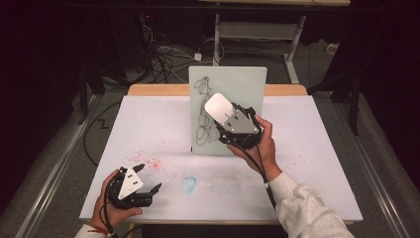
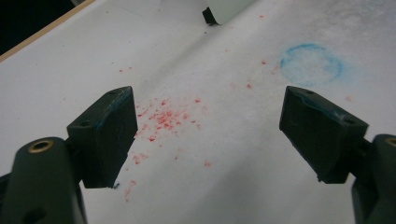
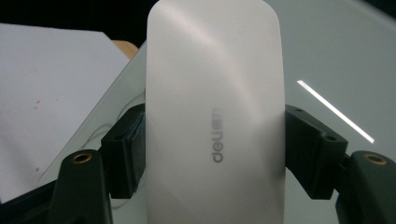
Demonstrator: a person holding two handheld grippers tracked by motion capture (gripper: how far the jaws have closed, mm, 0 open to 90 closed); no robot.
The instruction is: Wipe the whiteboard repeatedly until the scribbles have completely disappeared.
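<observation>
An upright pale whiteboard [image 1: 237, 89] stands at the middle back of the table, with black scribbles [image 1: 203, 111] on its left half. My right gripper [image 1: 223, 111] is shut on a white eraser block [image 1: 219, 106] marked "deli" [image 3: 215, 154], held flat against the board over the scribbles. The eraser [image 3: 215, 112] sits between both black jaws, with the board's surface [image 3: 336, 60] behind it. My left gripper [image 1: 148, 177] rests near the table's front left, open and holding nothing. Between its jaws lies bare table with red specks [image 2: 163, 116].
The white table cover [image 1: 307, 148] carries red specks [image 1: 148, 162] near the left gripper and a faint blue ring [image 1: 188, 184] at front centre, also the blue ring [image 2: 310, 64]. Cables and a desk frame [image 1: 257, 29] lie on the floor behind. The board's foot [image 2: 210, 16] is ahead.
</observation>
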